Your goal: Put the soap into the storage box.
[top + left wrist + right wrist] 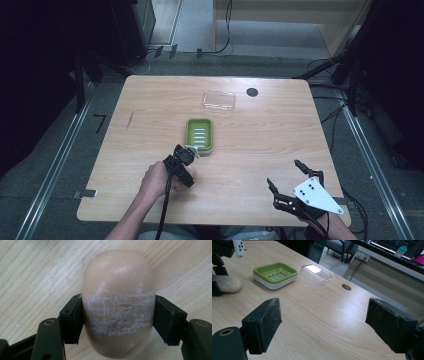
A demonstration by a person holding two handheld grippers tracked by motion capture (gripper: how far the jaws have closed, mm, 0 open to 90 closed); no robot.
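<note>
The left hand-held gripper point(117, 315) is clamped on a beige soap bar point(117, 290) near the green soap dish point(200, 134); the right hand-held gripper point(324, 327) stands wide apart above the table point(324, 310).

bare table point(260, 150) between both tools.

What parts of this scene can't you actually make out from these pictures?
- Underside of the soap: left gripper view, hidden by the bar itself; whether it rests on the table is unclear.
- Soap in the high view: mostly covered by the left tongs.
- Right hand: high view, cut off by the bottom edge.
- Clear lid details: high view, too small.
</note>
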